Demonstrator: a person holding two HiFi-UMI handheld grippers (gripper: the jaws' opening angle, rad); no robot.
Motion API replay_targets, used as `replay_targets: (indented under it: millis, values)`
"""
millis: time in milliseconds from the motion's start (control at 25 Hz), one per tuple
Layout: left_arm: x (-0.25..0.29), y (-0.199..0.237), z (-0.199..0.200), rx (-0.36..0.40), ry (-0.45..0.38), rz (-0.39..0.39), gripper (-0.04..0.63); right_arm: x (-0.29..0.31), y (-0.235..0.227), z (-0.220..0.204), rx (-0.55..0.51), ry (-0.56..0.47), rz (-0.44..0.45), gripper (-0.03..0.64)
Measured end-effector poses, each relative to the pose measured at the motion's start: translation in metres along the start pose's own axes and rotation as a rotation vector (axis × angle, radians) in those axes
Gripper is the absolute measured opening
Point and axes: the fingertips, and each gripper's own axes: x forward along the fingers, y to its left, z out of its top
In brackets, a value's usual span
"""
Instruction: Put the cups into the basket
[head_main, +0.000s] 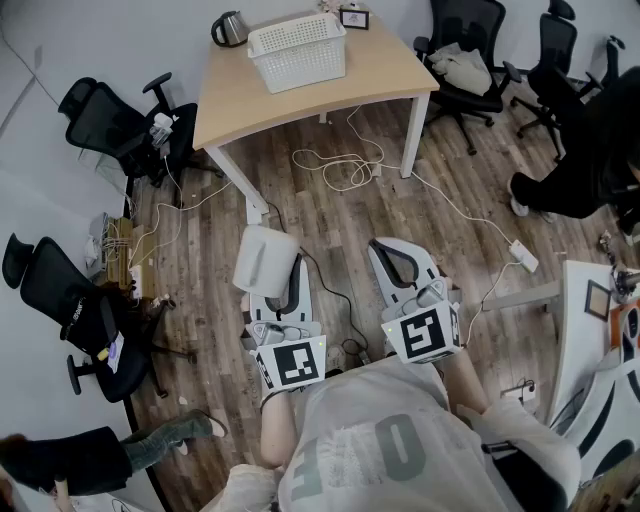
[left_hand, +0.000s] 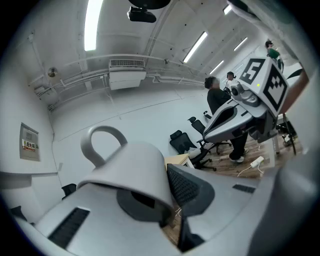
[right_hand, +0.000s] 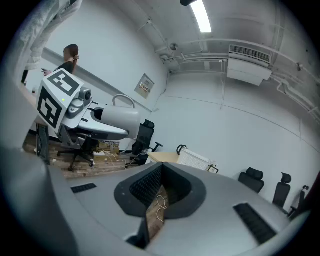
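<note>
A white cup (head_main: 263, 258) with a loop handle is clamped in my left gripper (head_main: 285, 280), held above the wooden floor well short of the table. In the left gripper view the cup (left_hand: 131, 172) lies mouth toward the camera between the jaws, handle up. My right gripper (head_main: 396, 256) hovers beside it, shut with nothing in it; its pads (right_hand: 150, 186) meet at the tip. The white lattice basket (head_main: 298, 50) stands on the beige table (head_main: 380, 75) ahead, and it shows small in the right gripper view as the basket (right_hand: 195, 159).
A steel kettle (head_main: 230, 28) and a small framed picture (head_main: 354, 16) share the table. Cables and a power strip (head_main: 525, 256) trail over the floor. Black office chairs (head_main: 110, 125) stand left and right; a seated person (head_main: 590, 170) is at the right.
</note>
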Motion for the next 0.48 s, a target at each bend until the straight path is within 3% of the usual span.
replay_targets:
  millis: [360, 480]
  values:
    - [0.016, -0.032, 0.013, 0.006, 0.014, 0.013, 0.051, -0.017, -0.022, -0.022, 0.028, -0.028, 0.056, -0.003]
    - [0.014, -0.037, 0.019, 0.011, 0.020, 0.059, 0.051, -0.029, -0.029, -0.036, 0.047, -0.041, 0.079, -0.003]
